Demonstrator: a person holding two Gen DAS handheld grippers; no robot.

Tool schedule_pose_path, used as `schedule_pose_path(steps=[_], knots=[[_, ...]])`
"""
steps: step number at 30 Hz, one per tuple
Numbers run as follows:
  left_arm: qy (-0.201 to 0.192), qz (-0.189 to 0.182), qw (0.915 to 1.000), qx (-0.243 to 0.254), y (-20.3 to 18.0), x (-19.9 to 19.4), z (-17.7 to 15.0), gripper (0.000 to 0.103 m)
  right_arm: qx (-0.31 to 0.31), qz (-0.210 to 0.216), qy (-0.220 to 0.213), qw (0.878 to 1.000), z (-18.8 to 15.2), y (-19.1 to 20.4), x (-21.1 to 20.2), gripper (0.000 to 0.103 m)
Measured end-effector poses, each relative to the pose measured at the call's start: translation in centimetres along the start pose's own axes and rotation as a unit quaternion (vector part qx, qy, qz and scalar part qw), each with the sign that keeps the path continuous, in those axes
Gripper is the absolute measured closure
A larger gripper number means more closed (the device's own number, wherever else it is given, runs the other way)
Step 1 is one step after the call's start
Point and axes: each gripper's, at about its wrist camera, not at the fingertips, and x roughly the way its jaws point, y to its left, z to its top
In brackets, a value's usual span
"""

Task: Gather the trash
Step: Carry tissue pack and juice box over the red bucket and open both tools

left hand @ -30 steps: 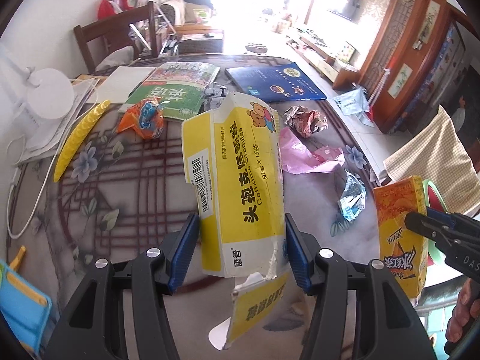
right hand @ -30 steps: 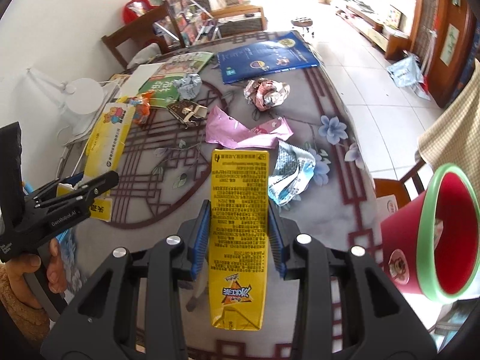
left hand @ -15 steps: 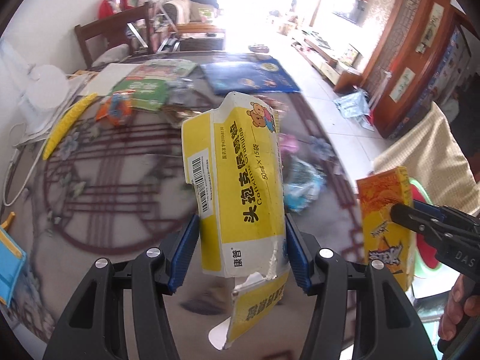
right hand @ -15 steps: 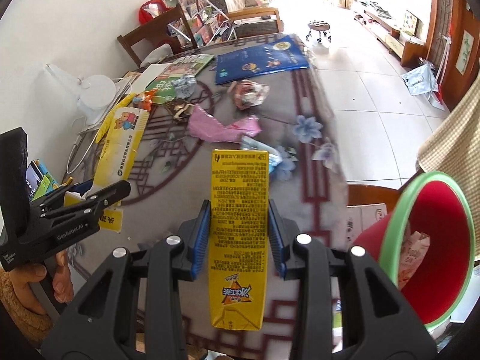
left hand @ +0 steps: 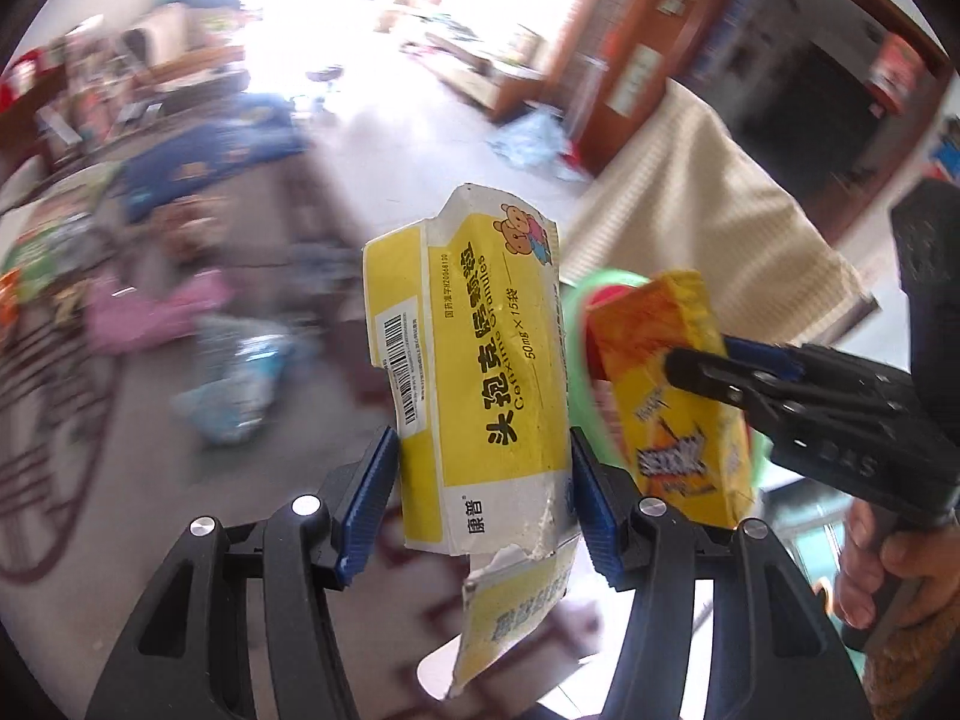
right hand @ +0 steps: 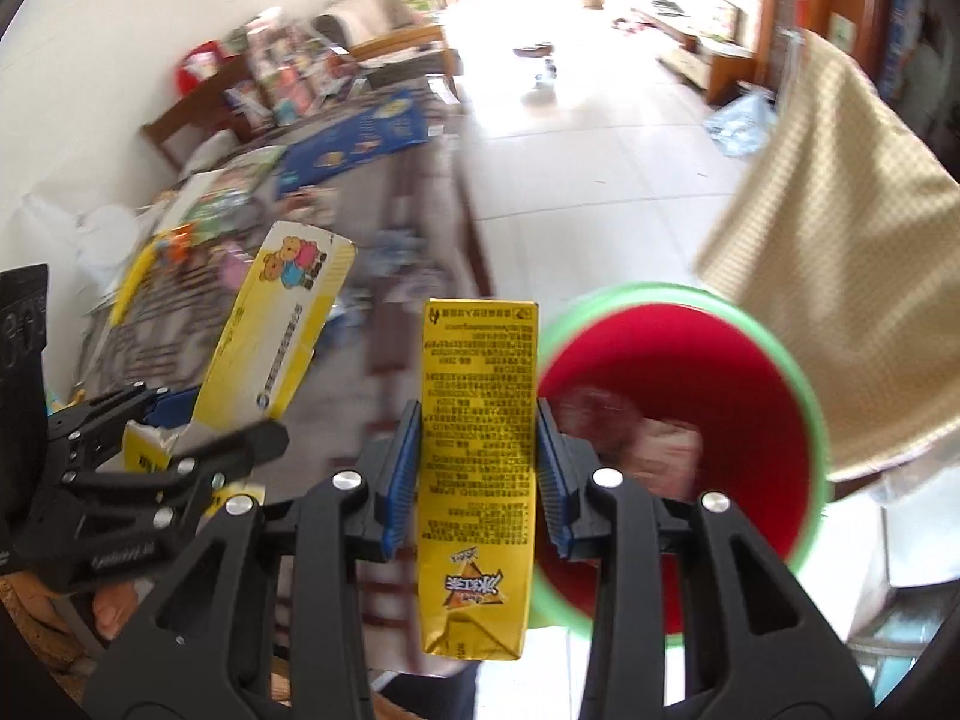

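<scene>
Yellow carton (right hand: 477, 456) clamped in right gripper (right hand: 477, 468), torn medicine box (left hand: 480, 384) in left gripper (left hand: 483, 501); centre each above the red bin's rim (right hand: 804, 384) before releasing.

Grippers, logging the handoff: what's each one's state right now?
Left gripper: shut on the torn yellow-and-white cardboard medicine box.
Right gripper: shut on the flattened yellow drink carton.

Yellow medicine box (left hand: 480, 372): large black Chinese characters down its face, Latin line ending "Granules", "50mg × 15" with a Chinese unit, barcode on white side panel, cartoon bears near top flap.
Yellow drink carton (right hand: 477, 456): dense small Chinese print, unreadable; stylised Chinese logo near its lower end.
Right gripper (left hand: 696, 372) body: embossed letters "DAS".
</scene>
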Motion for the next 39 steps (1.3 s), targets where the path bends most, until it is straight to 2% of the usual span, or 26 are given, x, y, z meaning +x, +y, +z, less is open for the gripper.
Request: schedule_pose_path(steps=[5,11,15,16,17,19,21,24,29,32,39], knots=[[0.018,-0.039,0.9977,0.053,-5.5,3.0,1.7,0.048,0.046,-0.051,-0.001,0.998,-0.7,-5.2,-0.7,0.068],[0.034,-0.053,0.9945,0.084,-8.7,4.8,2.5,0.048,0.095,-0.080,-0.015,0.992,-1.4,-9.1,-1.9,0.068],[0.025,-0.060,0.9933,0.095,-10.0,5.0,3.1,0.037,0.120,-0.085,-0.028,0.989,-1.7,-10.7,-2.5,0.067],[0.020,-0.058,0.9934,0.097,-9.9,5.0,3.2,0.035,0.126,-0.085,-0.032,0.988,-1.8,-11.0,-2.7,0.061],[0.016,-0.056,0.9934,0.098,-9.9,4.8,3.3,0.028,0.134,-0.082,-0.036,0.987,-1.8,-11.3,-2.7,0.052],[0.002,-0.048,0.9940,0.098,-9.6,4.1,3.6,0.026,0.143,-0.080,-0.045,0.985,-1.7,-11.5,-2.9,0.048],[-0.010,-0.040,0.9944,0.097,-9.1,3.4,3.9,0.026,0.150,-0.075,-0.051,0.985,-1.5,-11.5,-3.1,0.048],[-0.029,-0.030,0.9955,0.084,-7.8,2.0,4.6,0.026,0.152,-0.066,-0.057,0.984,-0.9,-10.8,-3.1,0.043],[-0.057,-0.009,0.9967,0.057,-4.5,-0.6,5.0,0.026,0.133,-0.049,-0.061,0.988,0.5,-7.7,-2.6,0.036],[-0.079,0.014,0.9962,0.034,-1.4,-2.4,4.6,0.026,0.121,-0.037,-0.064,0.990,1.3,-5.8,-2.3,0.031],[-0.107,0.079,0.9900,-0.048,8.1,-6.2,2.2,0.025,0.093,-0.015,-0.044,0.995,2.3,0.3,0.3,0.028]])
